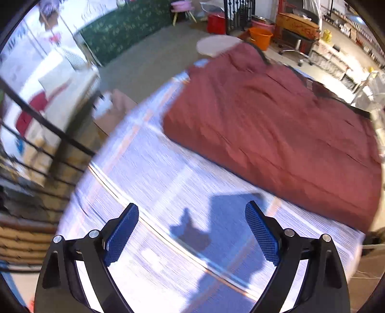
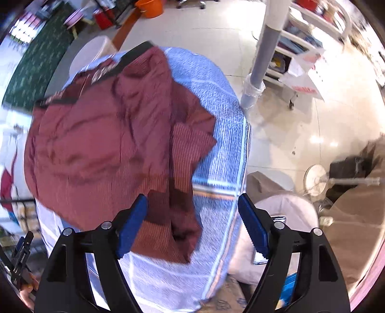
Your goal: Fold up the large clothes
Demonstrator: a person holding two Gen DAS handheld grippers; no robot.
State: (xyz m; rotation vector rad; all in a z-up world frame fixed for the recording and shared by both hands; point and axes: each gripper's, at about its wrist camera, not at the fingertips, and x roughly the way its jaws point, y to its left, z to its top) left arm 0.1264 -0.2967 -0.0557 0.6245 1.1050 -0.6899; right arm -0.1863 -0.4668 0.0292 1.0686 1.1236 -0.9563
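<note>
A large maroon garment (image 1: pixel 272 125) with thin stripes and a black collar band lies folded on a table covered by a blue-and-white checked cloth (image 1: pixel 168 192). My left gripper (image 1: pixel 191 232) is open and empty above bare cloth, near and left of the garment. In the right wrist view the same garment (image 2: pixel 101 144) spreads over the cloth (image 2: pixel 216 156), a sleeve or corner flap reaching toward me. My right gripper (image 2: pixel 192 226) is open and empty, hovering over that near flap. The left view is motion-blurred.
A round white stool (image 1: pixel 216 45) stands beyond the table. An orange bucket (image 1: pixel 261 37) and a red bin (image 1: pixel 216 22) stand further back. A black railing (image 1: pixel 36 134) is at left. A grey pole (image 2: pixel 262 55), a white cushion (image 2: pixel 286 216) and a fan (image 2: pixel 315 179) stand right of the table.
</note>
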